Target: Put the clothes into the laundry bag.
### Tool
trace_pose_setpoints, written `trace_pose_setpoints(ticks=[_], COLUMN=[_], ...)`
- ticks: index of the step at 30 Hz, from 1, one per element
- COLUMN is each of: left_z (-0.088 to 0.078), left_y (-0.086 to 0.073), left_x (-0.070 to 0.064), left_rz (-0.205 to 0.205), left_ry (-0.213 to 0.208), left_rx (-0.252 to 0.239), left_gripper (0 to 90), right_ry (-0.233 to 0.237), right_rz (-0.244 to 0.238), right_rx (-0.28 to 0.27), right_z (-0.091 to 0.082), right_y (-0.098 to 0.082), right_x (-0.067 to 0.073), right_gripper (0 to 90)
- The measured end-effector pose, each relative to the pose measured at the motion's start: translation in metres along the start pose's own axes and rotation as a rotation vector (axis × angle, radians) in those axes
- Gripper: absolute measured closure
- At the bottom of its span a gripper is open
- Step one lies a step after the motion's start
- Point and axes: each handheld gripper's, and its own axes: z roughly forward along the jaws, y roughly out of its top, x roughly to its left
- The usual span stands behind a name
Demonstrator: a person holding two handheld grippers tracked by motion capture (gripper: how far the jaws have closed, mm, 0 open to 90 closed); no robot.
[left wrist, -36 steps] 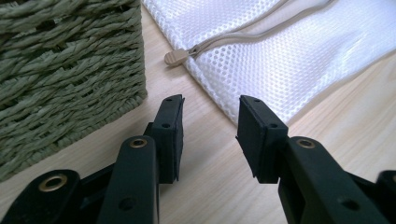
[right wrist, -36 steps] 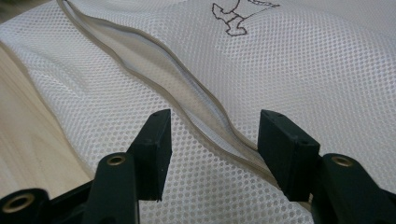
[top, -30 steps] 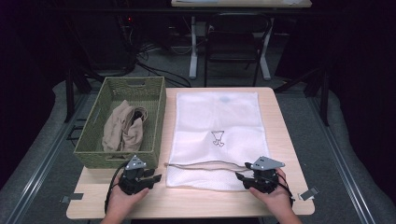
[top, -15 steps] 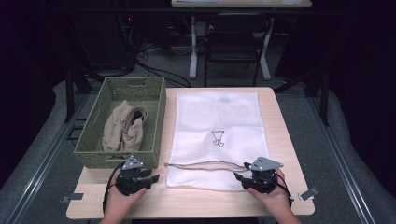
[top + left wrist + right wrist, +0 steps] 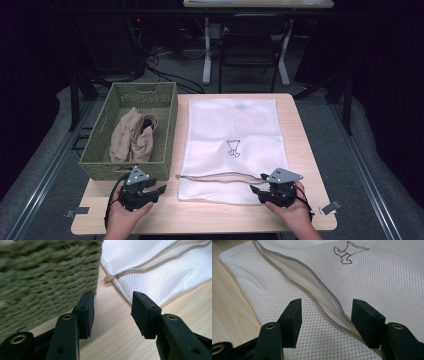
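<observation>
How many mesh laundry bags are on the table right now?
1: the white mesh bag lies flat on the table, right of the green basket, its zipper opening near the front edge. Another could be hidden under the beige cloth in the basket.

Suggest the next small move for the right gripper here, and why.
Probably ease the right gripper forward and close on the upper edge of the zipper opening. The mesh bag lies flat, its zipper gapes between the open jaws, and nothing is gripped yet.
</observation>
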Motion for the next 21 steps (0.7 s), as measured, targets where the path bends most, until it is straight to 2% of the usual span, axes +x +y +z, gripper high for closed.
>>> trace_pose_setpoints(ticks=[3,6,11,21], left_z=[-0.005,-0.011,-0.015,-0.027], left_y=[0.001,0.002,0.002,-0.001], left_x=[0.002,0.005,0.008,0.020], left_rz=[0.000,-0.024,-0.031,-0.065], left_ry=[0.003,0.007,0.005,0.041], left_rx=[-0.012,-0.032,-0.039,-0.072], left_gripper=[52.1,52.1,52.1,51.6], right_ry=[-0.003,-0.004,-0.002,0.004], right_rz=[-0.007,-0.010,-0.011,-0.017], right_rx=[0.002,0.003,0.003,0.006], right_z=[0.000,0.000,-0.001,0.001], right_y=[0.000,-0.001,-0.001,0.000], right_x=[0.000,0.000,0.000,0.000], right_gripper=[42.0,42.0,42.1,42.1])
